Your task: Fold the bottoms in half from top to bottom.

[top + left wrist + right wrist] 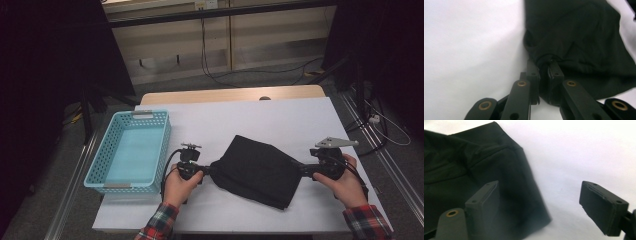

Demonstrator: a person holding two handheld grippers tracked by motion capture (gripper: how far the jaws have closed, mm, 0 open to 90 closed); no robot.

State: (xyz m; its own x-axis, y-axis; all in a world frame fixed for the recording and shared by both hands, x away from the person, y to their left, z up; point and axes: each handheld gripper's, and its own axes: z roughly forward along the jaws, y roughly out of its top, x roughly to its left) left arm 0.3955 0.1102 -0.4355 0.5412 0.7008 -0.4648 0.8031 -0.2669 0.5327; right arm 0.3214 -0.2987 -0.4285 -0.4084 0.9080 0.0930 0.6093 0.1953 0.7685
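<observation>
Claw on my left (206,170) is clamped tight on a bunched corner of the black cloth (257,169), and in the left gripper view I see the fabric (576,45) puckered into a little knot right where the pads (533,72) pinch it. Left of that hand, well apart from the cloth, sits the blue basket (162,145) on the white table (280,117). The cloth lies crumpled near the front middle of the table, between my two hands, spreading wide from the pinched corner toward the right. I judge it soft, light and limp: it will sag, fold on itself and trail wherever it is not held, but it will not break or slip much once a pad bites a doubled edge. On the right, my other claw (299,169) stands wide apart at the cloth's right edge; in the right gripper view one pad (484,200) lies over the fabric (474,162) and the other (602,207) hangs over bare table, gripping nothing. I would take the right-hand corner or hem there, gathering a fold rather than a single flat layer.
</observation>
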